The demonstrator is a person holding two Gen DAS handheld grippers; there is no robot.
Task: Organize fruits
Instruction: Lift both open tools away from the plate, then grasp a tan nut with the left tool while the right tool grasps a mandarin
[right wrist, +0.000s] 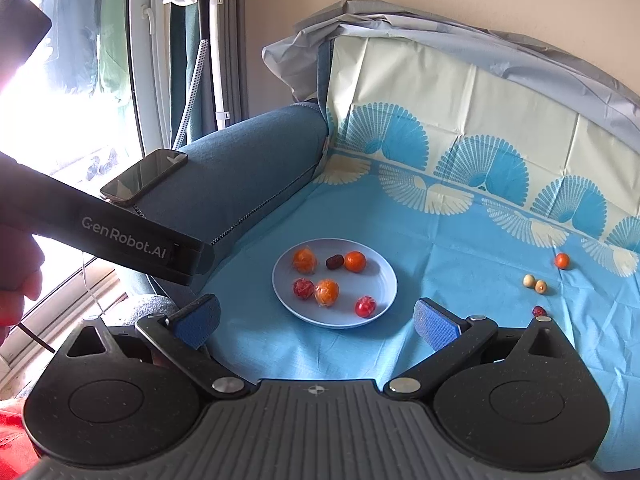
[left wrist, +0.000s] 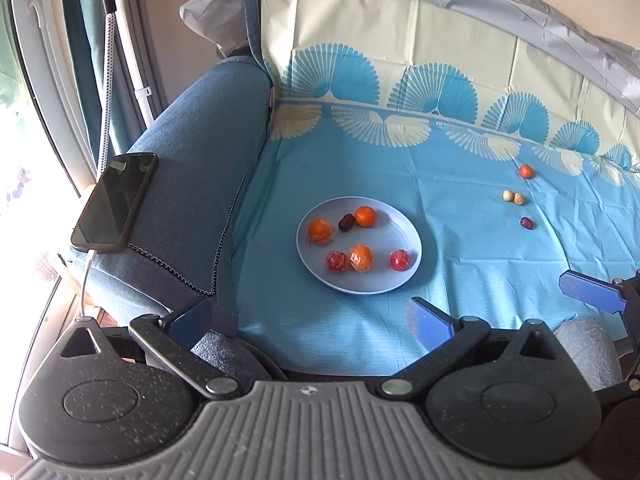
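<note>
My left gripper [left wrist: 316, 320] and right gripper [right wrist: 318, 322] both hover spread wide, empty, over the blue patterned plastic cloth [right wrist: 460, 272]. At twelve o'clock sits the round pale-blue plate [right wrist: 384, 276] holding six fruits. Toward two o'clock, loose on the cloth, lie a small orange fruit [right wrist: 562, 261], two beige nuts [right wrist: 535, 283] and a dark red date [right wrist: 539, 311]. At ten o'clock, a black phone [left wrist: 114, 202] rests on the blue sofa armrest [left wrist: 200, 152].
</note>
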